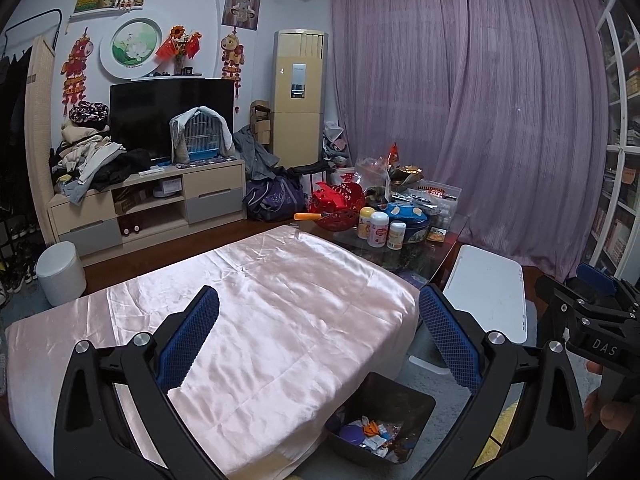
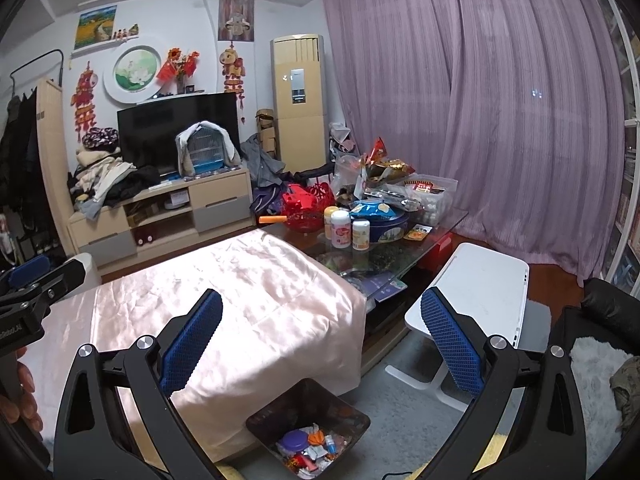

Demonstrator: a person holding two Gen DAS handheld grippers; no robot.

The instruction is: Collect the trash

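Note:
A dark square bin (image 1: 416,400) stands on the grey rug by the table's near corner, with several pieces of colourful trash (image 1: 370,432) in its bottom. It also shows in the right wrist view (image 2: 348,410), with the trash (image 2: 306,446) inside. The table is covered with a shiny pink cloth (image 1: 256,312) that carries nothing. My left gripper (image 1: 318,340) is open and empty, held above the cloth's near edge. My right gripper (image 2: 320,342) is open and empty, above the bin. Each gripper shows at the other view's edge.
A white folding stool (image 1: 490,288) stands right of the table. The glass table end (image 2: 400,256) holds bottles, a blue tin, a red basket and boxes. A white round bin (image 1: 60,276) stands left by the TV cabinet (image 1: 152,204). Purple curtains hang behind.

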